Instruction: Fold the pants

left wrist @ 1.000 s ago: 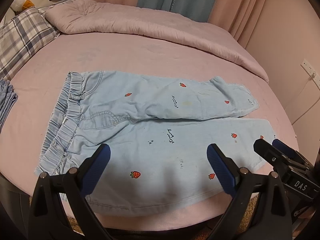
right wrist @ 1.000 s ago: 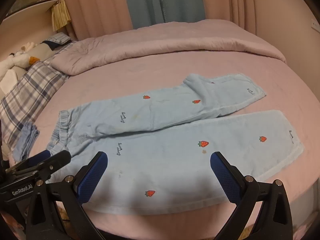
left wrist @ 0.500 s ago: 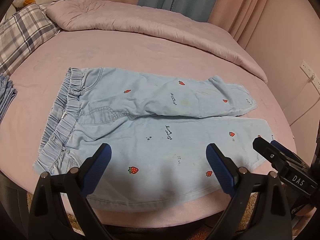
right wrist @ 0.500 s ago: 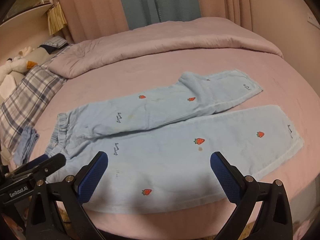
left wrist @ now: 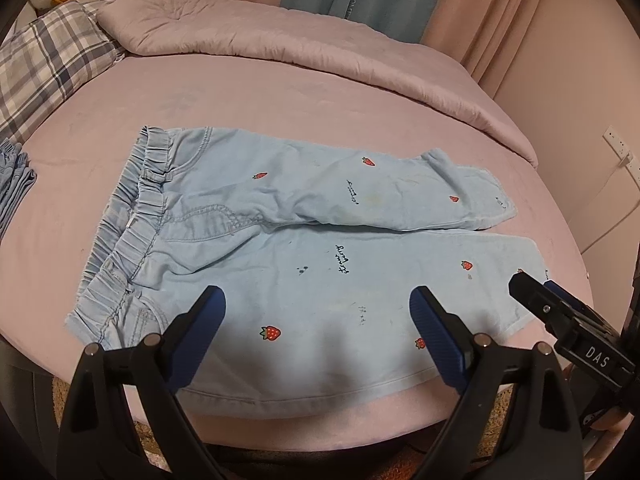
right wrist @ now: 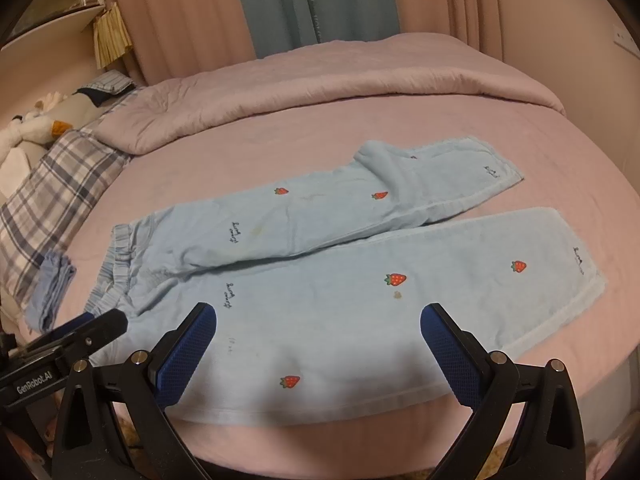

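Observation:
Light blue pants (left wrist: 304,240) with red strawberry prints lie flat on the pink bed, waistband to the left, both legs stretched to the right; they also show in the right wrist view (right wrist: 360,264). My left gripper (left wrist: 316,320) is open and empty, held above the near leg by the front edge. My right gripper (right wrist: 318,336) is open and empty, over the near leg further right. Each gripper shows in the other's view: the right one (left wrist: 568,320), the left one (right wrist: 68,340).
A rolled pink duvet (left wrist: 304,40) lies along the back of the bed (left wrist: 280,108). A plaid pillow (left wrist: 44,60) and a folded blue cloth (left wrist: 12,176) are at the left. Curtains (right wrist: 312,4) hang behind. A wall socket (left wrist: 618,148) is at the right.
Both grippers have pulled back and up a little from the pants, so the pants look smaller and lie further off. Both stay open. The pants have not moved.

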Motion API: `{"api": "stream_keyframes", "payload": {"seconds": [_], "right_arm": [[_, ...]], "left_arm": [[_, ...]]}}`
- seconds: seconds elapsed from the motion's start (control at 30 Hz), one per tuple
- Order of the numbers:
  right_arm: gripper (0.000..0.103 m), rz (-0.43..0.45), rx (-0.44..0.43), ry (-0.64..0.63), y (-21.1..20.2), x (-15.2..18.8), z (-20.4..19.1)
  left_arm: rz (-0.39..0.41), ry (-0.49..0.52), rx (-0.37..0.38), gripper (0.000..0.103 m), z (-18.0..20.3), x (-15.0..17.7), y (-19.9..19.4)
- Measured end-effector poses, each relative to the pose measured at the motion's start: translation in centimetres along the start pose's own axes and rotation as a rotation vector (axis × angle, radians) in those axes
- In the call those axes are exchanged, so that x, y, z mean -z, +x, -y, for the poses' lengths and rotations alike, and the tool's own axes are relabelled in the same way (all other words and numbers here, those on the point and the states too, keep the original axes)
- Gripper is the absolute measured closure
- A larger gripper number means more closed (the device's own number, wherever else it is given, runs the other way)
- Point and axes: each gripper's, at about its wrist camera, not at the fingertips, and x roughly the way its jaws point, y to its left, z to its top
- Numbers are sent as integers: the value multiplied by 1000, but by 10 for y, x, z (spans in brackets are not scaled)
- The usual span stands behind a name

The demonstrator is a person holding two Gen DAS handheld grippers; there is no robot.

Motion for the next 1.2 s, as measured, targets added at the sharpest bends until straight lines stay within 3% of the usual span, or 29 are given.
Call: {"api": "stream_keyframes", "payload": {"seconds": [0.97, 1.2], "right_arm": [[1, 0, 21, 70, 7, -1, 29], [1, 21, 63, 160, 7, -7, 69]], "left_arm": [[5, -45, -108, 12, -28, 0, -1], [20, -164, -186, 12, -74, -5, -5]]}}
